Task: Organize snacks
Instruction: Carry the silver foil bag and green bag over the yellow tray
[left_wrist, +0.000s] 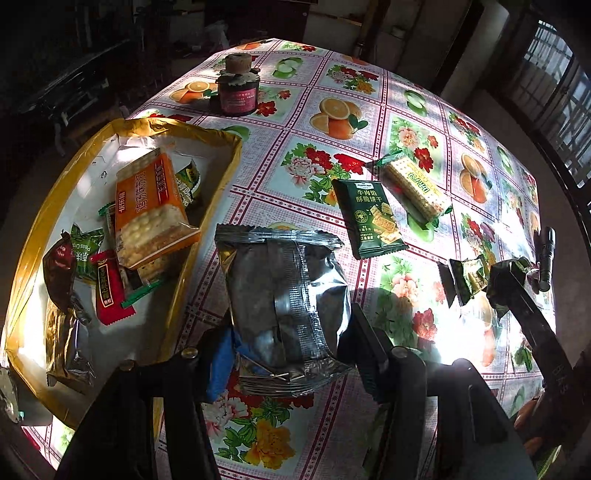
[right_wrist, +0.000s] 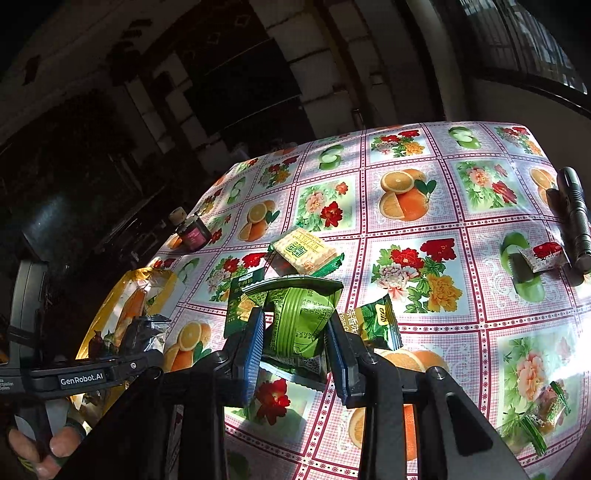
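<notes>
Silver crinkled foil packet (left_wrist: 284, 295) sits clamped in the left gripper (left_wrist: 291, 354) beside the gold box's edge (left_wrist: 221, 184); right gripper (right_wrist: 295, 347) pinches a green ribbed snack pack (right_wrist: 295, 321).

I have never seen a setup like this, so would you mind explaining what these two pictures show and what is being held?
There is no robot: a person holds a two-finger gripper in each hand, and a fisheye camera on each looks along its fingers. One picture comes from the left gripper, the other from the right gripper.

The left one is clamped on a crinkled silver foil packet; the right one is clamped on a green plastic-wrapped snack.

Below them is a table with a fruit-and-flower oilcloth. On it lie a gold-rimmed box with a white lining already holding several snacks, a dark green biscuit packet, a pale cracker pack, a small dark jar and a black flashlight.
</notes>
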